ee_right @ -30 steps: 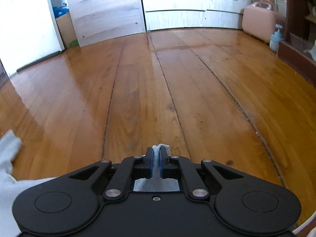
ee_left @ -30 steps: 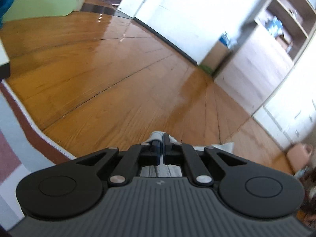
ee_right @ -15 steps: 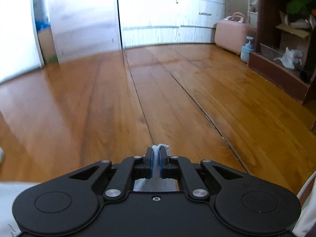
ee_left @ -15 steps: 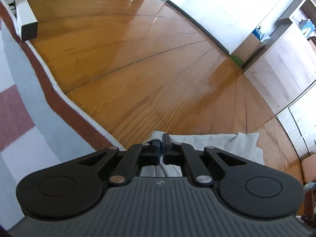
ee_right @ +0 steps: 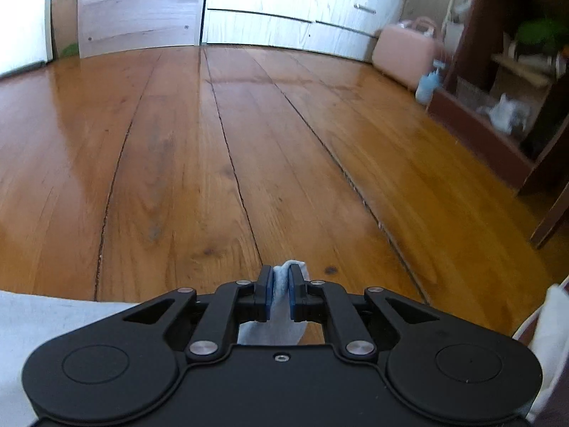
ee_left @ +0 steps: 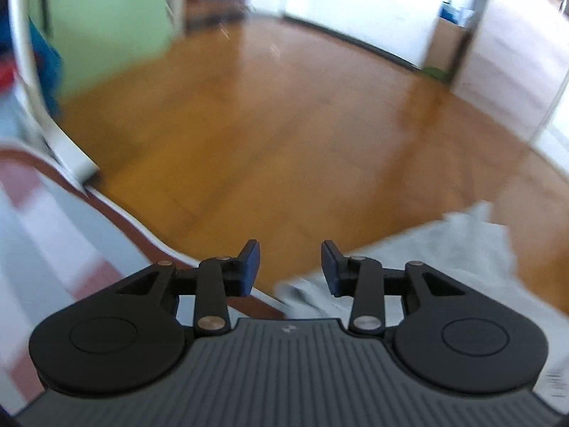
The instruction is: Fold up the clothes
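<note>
A light grey garment (ee_left: 444, 249) lies on the wooden floor (ee_left: 284, 124), beside and under the right finger of my left gripper (ee_left: 290, 259). The picture is blurred. That gripper's jaws are opening, with nothing between the blue pads (ee_left: 250, 263). In the right wrist view, my right gripper (ee_right: 280, 277) pinches a small fold of the same garment (ee_right: 272, 331), which sticks up between the pads. Its jaws are beginning to open, with the fold still touching both pads. More of the cloth spreads at the lower left.
A striped rug (ee_left: 53, 231) with a brown edge lies at the left, and a white curved frame (ee_left: 35, 99) stands on it. A pink case (ee_right: 405, 53), a blue bottle (ee_right: 426, 85) and a dark shelf unit (ee_right: 498, 131) line the right. White drawers (ee_right: 284, 0) stand behind.
My left gripper has let go of the garment, opened and lifted; its view has swung toward the green wall. The right gripper keeps its fold and has turned slightly.
</note>
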